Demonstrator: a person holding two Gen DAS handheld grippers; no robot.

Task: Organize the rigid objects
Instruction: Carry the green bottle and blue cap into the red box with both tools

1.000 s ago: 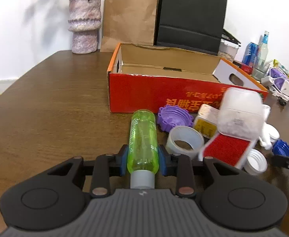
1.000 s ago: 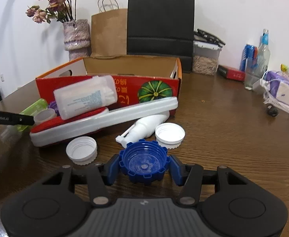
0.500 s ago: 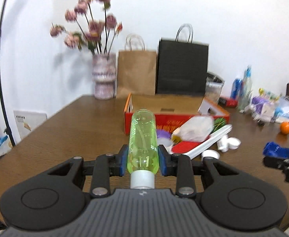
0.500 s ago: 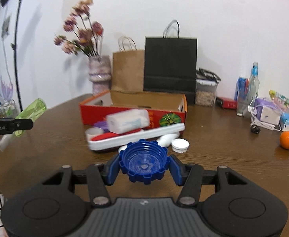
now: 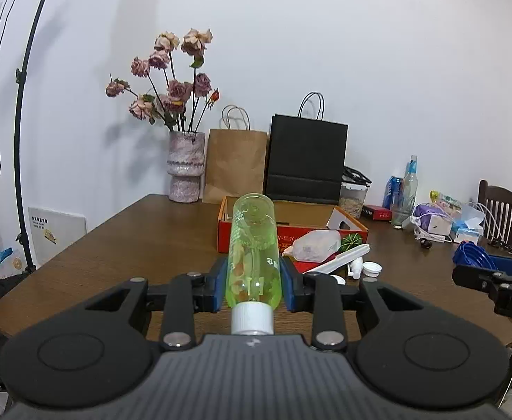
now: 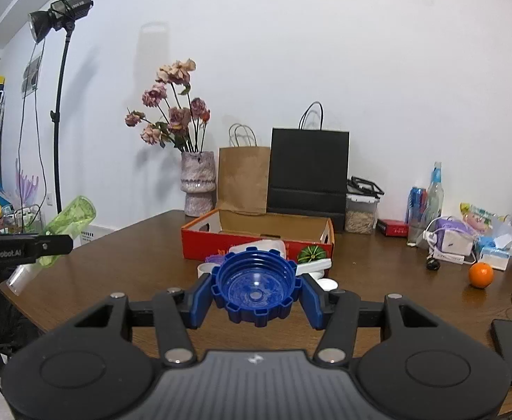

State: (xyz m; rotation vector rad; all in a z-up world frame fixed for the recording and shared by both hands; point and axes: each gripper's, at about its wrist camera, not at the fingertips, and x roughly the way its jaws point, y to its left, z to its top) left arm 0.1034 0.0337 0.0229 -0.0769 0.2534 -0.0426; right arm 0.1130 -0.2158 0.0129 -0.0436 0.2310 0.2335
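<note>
Left tool [image 5: 254,281] grips green bottle [image 5: 254,255]; right tool [image 6: 254,292] grips blue cap [image 6: 254,287], over table edge [image 6: 81,318].

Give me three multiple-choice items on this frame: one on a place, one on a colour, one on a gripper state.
1. Where is the orange fruit?
A. in the red cardboard box
B. on the brown wooden table, right of the box
C. inside the black paper bag

2. What colour is the ridged plastic lid in the right gripper?
A. blue
B. white
C. purple

3. What is the left gripper doing?
A. standing open with nothing in it
B. clamped on a white cap
C. clamped on the translucent green plastic bottle

Key: 1 B, it sits on the bare table, clear of the box. 2 A, the lid is blue. 3 C, both pads press the bottle's sides.
</note>
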